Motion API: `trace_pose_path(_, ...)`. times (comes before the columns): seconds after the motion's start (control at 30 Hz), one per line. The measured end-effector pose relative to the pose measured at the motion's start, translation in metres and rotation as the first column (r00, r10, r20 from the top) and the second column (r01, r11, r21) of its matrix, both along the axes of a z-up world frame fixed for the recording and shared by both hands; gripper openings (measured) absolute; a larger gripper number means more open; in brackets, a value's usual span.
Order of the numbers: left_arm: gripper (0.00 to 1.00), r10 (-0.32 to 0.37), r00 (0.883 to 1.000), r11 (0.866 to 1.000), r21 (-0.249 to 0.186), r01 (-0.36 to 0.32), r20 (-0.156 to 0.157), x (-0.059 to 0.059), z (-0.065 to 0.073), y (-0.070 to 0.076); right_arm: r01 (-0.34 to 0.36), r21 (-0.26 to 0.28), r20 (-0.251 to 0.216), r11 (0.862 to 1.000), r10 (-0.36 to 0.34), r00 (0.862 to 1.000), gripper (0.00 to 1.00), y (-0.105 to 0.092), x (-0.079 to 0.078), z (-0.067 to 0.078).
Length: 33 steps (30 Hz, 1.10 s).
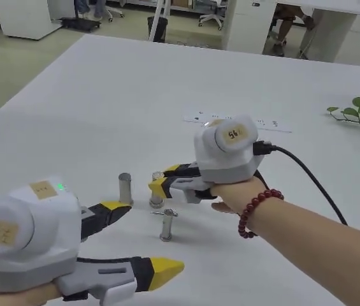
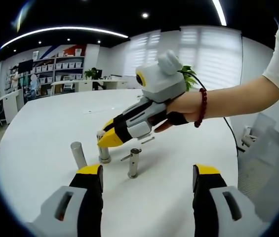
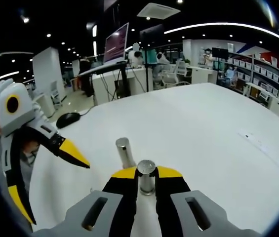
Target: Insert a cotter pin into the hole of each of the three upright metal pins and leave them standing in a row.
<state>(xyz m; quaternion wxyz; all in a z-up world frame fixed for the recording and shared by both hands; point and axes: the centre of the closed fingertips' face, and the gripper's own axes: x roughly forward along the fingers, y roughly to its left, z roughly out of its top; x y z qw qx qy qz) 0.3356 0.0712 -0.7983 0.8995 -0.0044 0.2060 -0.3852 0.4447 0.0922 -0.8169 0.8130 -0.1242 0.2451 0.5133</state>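
- Table (image 1: 103, 95): the white top is carrying all three upright pins. I am taking the middle pin (image 3: 146, 181) as my reference for every place below.
- Right gripper (image 1: 158, 186): I am clenching its jaws on the middle pin just under the head, with the pin standing upright on the table. My reading is that I am bracing it for a cotter pin. The grip wants to be firm enough to stop the pin turning, without covering the cross hole, which I cannot make out from here.
- Left gripper (image 1: 144, 237): I am holding it released, jaws wide and carrying nothing, on my side of the middle pin. I judge this to be the hand for fetching and feeding the next cotter pin.
- Bare pin (image 1: 125, 188): it is standing just beyond the middle pin along the right gripper's jaws, apart from it and with nothing through it.
- Finished pin (image 1: 166, 226): it is standing near the middle pin on my side, not touching. I should be approaching wide of it.
- Cotter pin (image 2: 125, 158): it is sitting crosswise through the finished pin near the top.
- Thin sliver (image 2: 148, 139): it is lying on the table beside the middle pin, under the right gripper. It may be a loose cotter pin, but it is too small to tell.
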Motion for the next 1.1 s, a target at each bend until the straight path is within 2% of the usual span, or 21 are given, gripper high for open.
trace_pose_path(0.57,0.88,0.003,1.0,1.0,-0.016,-0.003,0.019,-0.004,0.01,-0.006,0.038,-0.039,0.028,0.999,-0.037,0.999,0.13,-0.049,-0.016,0.008)
trace_pose_path(0.93,0.98,-0.002,1.0,1.0,0.0,0.002,0.017,-0.011,0.015,-0.011,0.042,-0.039,0.027,0.998,-0.041,0.999,0.13,-0.065,-0.047,0.011)
trace_pose_path(1.1,0.99,-0.006,1.0,1.0,0.008,0.006,0.02,-0.013,0.017,-0.011,0.047,-0.053,0.041,0.997,-0.045,0.998,0.13,-0.071,-0.06,0.012)
